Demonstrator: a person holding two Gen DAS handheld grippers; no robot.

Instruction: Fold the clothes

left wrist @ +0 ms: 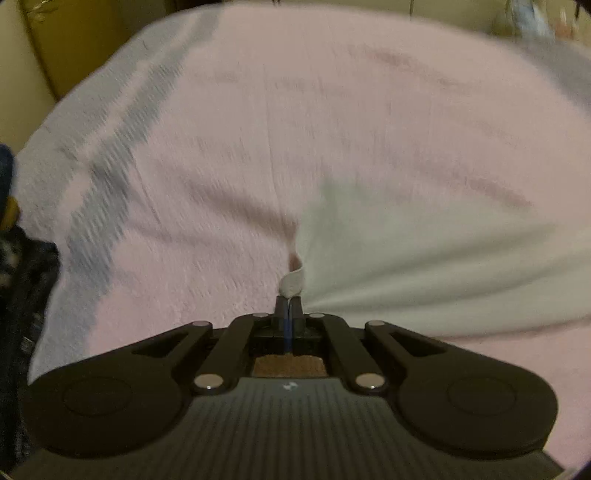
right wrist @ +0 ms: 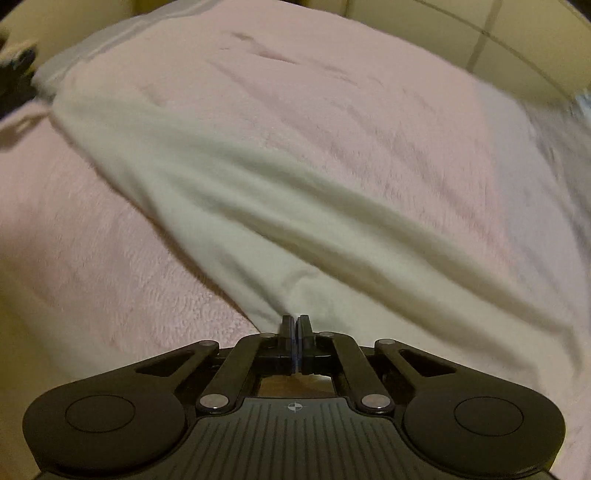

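A white garment [left wrist: 406, 258] lies stretched over a pink blanket [left wrist: 221, 147]. My left gripper [left wrist: 289, 301] is shut on a bunched corner of the garment, which sticks out just past the fingertips. In the right wrist view the same white garment [right wrist: 258, 206] runs in long folds from the far left down to my right gripper [right wrist: 295, 320], which is shut on its near edge. The cloth looks pulled taut between the two grippers. Both views are blurred by motion.
The pink blanket [right wrist: 92, 240] has a grey striped border [left wrist: 99, 155] at the left. Dark patterned fabric [left wrist: 22, 295] lies off the left edge. Beige walls or furniture [right wrist: 480, 33] stand behind the bed.
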